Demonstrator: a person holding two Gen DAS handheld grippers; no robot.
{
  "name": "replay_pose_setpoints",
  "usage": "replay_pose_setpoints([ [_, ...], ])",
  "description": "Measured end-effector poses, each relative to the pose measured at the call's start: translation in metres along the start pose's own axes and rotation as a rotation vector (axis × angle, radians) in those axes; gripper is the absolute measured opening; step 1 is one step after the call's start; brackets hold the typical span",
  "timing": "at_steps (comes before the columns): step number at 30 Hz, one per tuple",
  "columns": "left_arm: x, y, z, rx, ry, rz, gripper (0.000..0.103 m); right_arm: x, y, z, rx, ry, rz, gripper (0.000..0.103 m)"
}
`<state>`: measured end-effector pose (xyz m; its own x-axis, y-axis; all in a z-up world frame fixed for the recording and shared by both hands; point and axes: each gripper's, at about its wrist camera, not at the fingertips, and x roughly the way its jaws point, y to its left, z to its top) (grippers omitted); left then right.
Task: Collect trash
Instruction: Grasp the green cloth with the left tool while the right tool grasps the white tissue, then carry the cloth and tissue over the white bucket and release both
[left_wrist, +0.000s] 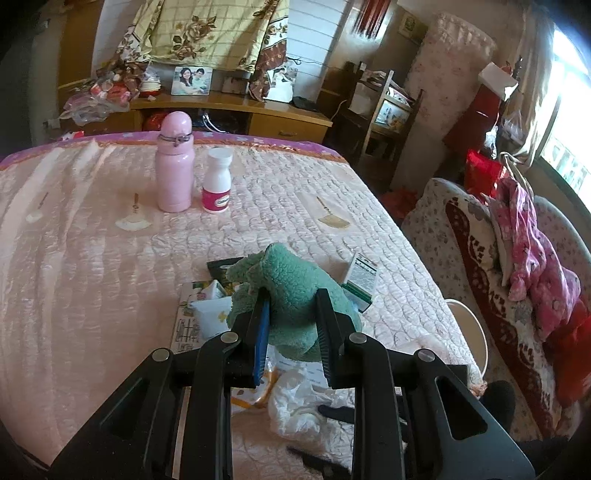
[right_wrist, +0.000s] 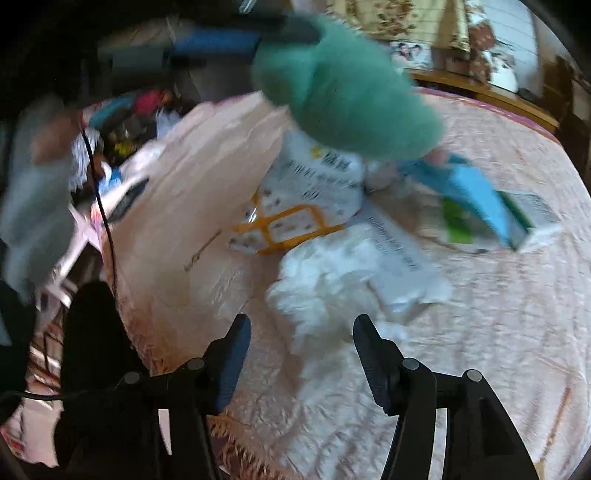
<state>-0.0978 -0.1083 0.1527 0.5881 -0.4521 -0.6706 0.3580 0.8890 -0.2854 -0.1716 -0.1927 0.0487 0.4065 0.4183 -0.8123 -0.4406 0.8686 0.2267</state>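
The left gripper (left_wrist: 291, 325) has its jaws clamped on a green fleece cloth (left_wrist: 295, 295), lifted above the bed (left_wrist: 92, 277). The right gripper (right_wrist: 301, 354) hangs with jaws apart and empty over crumpled white paper (right_wrist: 325, 280) near the bed's edge, with wrappers (right_wrist: 306, 195) and a small box (right_wrist: 528, 218) just beyond.

1 green fleece cloth (left_wrist: 295, 295), 2 bottles: pink flask (left_wrist: 174, 166), white pill btl (left_wrist: 218, 181).
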Motion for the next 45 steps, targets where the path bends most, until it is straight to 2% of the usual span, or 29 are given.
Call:
replay_pose_setpoints([
  [1,0.000,0.001,0.000,-0.002,0.000,-0.002,0.021,0.005,-0.003,0.000,0.010,0.009,-0.011,0.032],
  [2,-0.001,0.001,-0.001,-0.002,0.000,-0.004,0.021,0.007,-0.008,-0.001,0.030,0.015,-0.008,0.022],
  [5,-0.002,-0.003,-0.001,0.008,0.001,-0.017,0.021,-0.009,-0.021,-0.001,0.062,-0.008,0.005,0.014],
  [10,0.001,-0.017,0.003,0.011,0.007,-0.065,0.021,-0.062,-0.046,-0.007,0.081,-0.063,0.003,0.014],
  [14,0.008,-0.040,0.006,0.039,0.016,-0.093,0.021,-0.105,-0.075,-0.018,0.133,-0.097,-0.051,0.014],
  [25,0.053,-0.138,-0.001,0.159,0.096,-0.215,0.021,-0.189,-0.163,-0.061,0.275,-0.134,-0.283,0.014],
  [37,0.113,-0.246,-0.018,0.273,0.167,-0.300,0.021,-0.240,-0.247,-0.122,0.471,-0.141,-0.424,0.014],
  [45,0.153,-0.292,-0.034,0.300,0.226,-0.333,0.021,-0.249,-0.284,-0.156,0.576,-0.127,-0.480,0.014],
])
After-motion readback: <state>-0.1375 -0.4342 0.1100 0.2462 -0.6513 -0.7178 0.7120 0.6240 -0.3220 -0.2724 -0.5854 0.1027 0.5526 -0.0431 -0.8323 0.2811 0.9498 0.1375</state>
